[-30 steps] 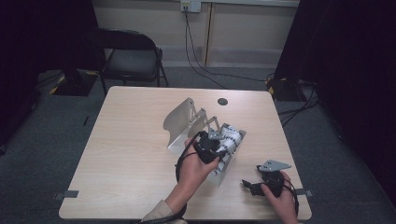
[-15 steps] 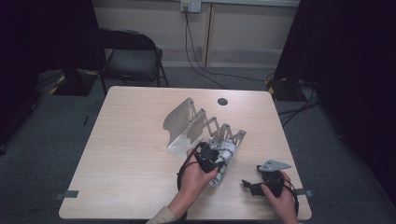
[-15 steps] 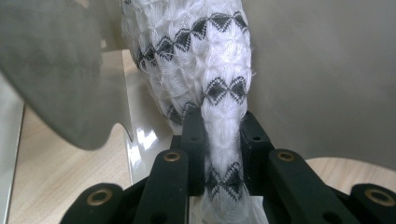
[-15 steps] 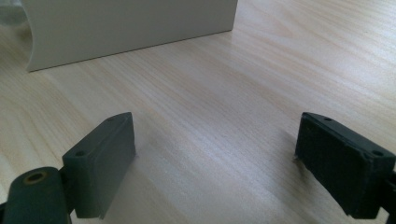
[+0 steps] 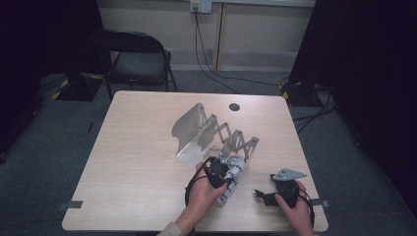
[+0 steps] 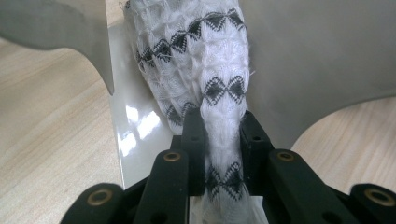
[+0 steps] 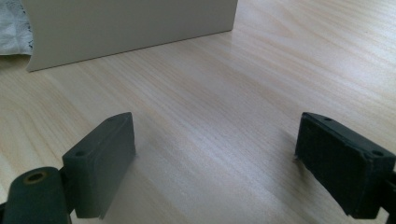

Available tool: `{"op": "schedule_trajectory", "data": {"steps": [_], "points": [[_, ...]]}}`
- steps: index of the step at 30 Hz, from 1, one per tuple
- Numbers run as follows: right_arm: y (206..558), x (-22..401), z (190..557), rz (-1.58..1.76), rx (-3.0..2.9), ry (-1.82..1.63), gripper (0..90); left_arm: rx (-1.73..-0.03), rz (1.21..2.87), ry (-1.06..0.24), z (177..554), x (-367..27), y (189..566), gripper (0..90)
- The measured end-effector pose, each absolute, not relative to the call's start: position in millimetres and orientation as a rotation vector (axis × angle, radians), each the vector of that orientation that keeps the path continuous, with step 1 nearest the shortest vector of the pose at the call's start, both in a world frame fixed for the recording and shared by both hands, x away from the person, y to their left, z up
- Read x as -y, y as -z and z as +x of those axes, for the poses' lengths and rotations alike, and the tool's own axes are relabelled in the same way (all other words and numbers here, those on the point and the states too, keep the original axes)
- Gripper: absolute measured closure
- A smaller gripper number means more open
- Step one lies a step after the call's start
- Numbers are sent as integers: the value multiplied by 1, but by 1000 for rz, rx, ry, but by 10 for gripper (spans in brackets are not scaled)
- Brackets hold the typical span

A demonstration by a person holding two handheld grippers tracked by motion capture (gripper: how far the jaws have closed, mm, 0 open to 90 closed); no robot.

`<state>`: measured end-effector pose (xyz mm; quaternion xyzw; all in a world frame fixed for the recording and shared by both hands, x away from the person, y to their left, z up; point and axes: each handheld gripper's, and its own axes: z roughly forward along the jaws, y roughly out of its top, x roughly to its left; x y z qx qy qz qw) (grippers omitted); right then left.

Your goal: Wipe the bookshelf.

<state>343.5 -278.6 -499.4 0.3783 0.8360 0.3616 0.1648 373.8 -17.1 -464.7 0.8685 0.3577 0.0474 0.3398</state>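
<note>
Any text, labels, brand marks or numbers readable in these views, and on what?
None can be read. The white cloth held in the left claw carries only a black diamond pattern, no lettering. The metal rack and the wooden table show no markings.

The white knitted cloth [image 6: 212,93] runs off the frame's top and bottom edges, its ends unseen.

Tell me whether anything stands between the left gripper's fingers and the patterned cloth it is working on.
Nothing visible does. The left gripper is already shut on the white cloth with black diamond pattern, its fingers pressing the fabric from both sides. The cloth lies against the metal rack on the table.
</note>
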Motion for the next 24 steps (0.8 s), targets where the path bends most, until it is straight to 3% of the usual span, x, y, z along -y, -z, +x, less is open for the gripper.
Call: {"op": "schedule_trajectory", "data": {"steps": [13, 24], "points": [[499, 279, 343, 1078, -2382, -1030, 113, -822, 2093, -261, 374, 10, 386, 761], [499, 279, 344, 1078, -2382, -1030, 113, -858, 2170, -224, 379, 17, 417, 759]]}}
